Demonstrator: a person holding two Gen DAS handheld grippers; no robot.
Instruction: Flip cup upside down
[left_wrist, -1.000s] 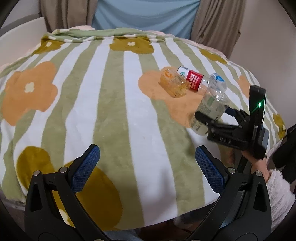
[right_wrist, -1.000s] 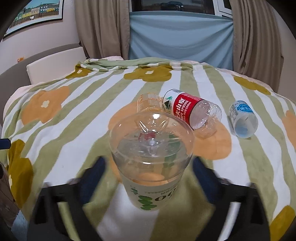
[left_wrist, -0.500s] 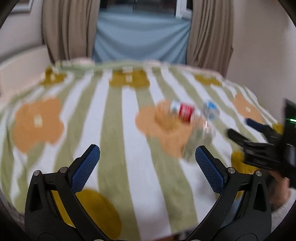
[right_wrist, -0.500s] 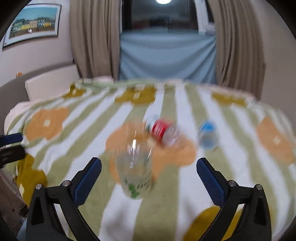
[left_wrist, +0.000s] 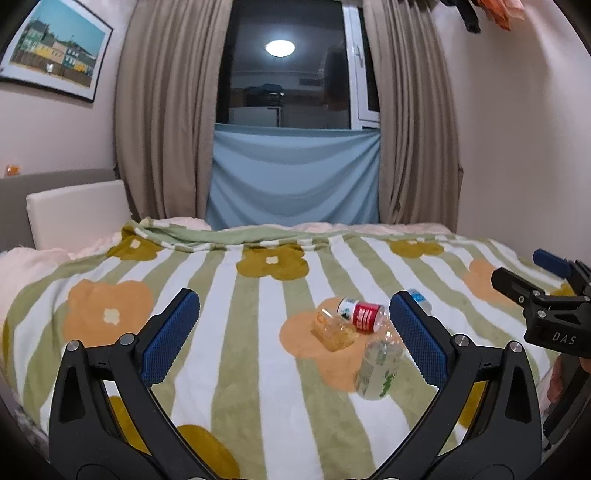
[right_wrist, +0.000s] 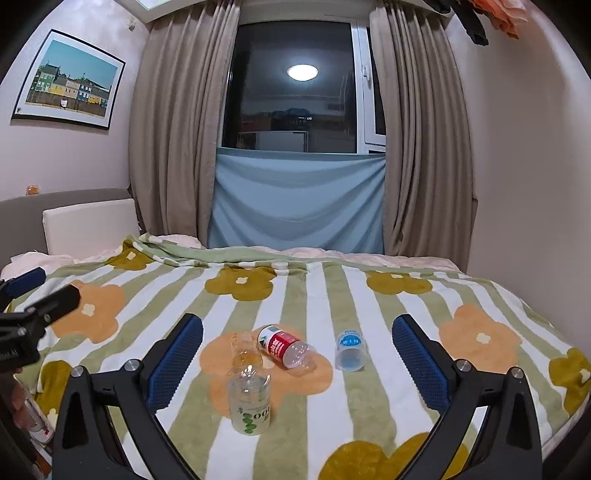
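Observation:
A clear plastic cup (right_wrist: 249, 402) with green print stands on the flowered blanket, free of both grippers; whether its mouth faces up or down I cannot tell. It also shows in the left wrist view (left_wrist: 378, 371), slightly tilted. My right gripper (right_wrist: 297, 363) is open and empty, pulled back above and behind the cup. My left gripper (left_wrist: 295, 336) is open and empty, held over the blanket's left-front part. The right gripper's body also shows at the right edge of the left wrist view (left_wrist: 546, 299).
A red-labelled bottle piece (right_wrist: 282, 347), a small amber cup (right_wrist: 243, 350) and a blue-labelled clear cup (right_wrist: 349, 350) lie on the blanket (right_wrist: 406, 398) behind the cup. A white pillow (right_wrist: 88, 229) and curtains (right_wrist: 177, 147) are at the back.
The right gripper let go of the cup and drew back and up. Both cameras tilted up, so the window and curtains came into view. The cup stayed on the blanket.

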